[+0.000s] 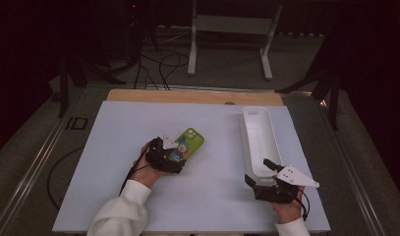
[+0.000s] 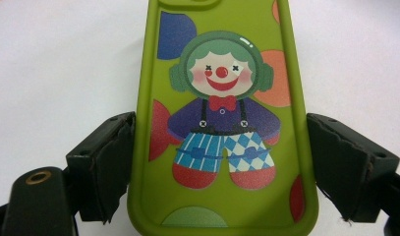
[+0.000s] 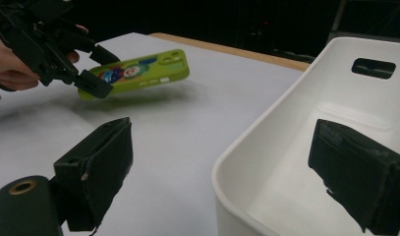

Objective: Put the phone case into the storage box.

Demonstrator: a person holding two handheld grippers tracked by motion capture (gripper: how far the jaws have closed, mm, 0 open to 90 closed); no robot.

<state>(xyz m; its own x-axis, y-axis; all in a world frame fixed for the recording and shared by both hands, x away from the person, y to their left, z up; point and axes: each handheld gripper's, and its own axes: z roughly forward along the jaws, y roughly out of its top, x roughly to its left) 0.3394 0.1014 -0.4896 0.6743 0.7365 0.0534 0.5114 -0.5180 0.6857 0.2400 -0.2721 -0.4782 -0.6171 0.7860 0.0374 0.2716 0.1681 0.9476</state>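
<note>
**Phone case held left of centre, tray off to its right**

Left of the desk's [image 1: 114, 206] middle, my left tool [image 1: 174, 156] grips a green phone case [image 1: 190, 140] printed with a clown. Its two black pads press on the case's long edges near the bottom end, seen in the left gripper view [image 2: 222, 123]. From the side, the case [image 3: 138, 73] hangs clear of the white surface, tilted a little with a shadow beneath, camera end pointing away from my hand.

To the right of the case lies a long white tray [image 1: 260, 142], well apart from it, its length running from the near edge toward the far edge. The case's long axis angles up toward the far right, roughly toward the tray's far end.

My right tool [image 1: 264, 178] sits at the tray's near end, jaws spread wide and holding nothing, one jaw over the tray's inside and one outside its wall [image 3: 266, 147]. I judge the coming move to be a carry rightward across bare desk.
</note>
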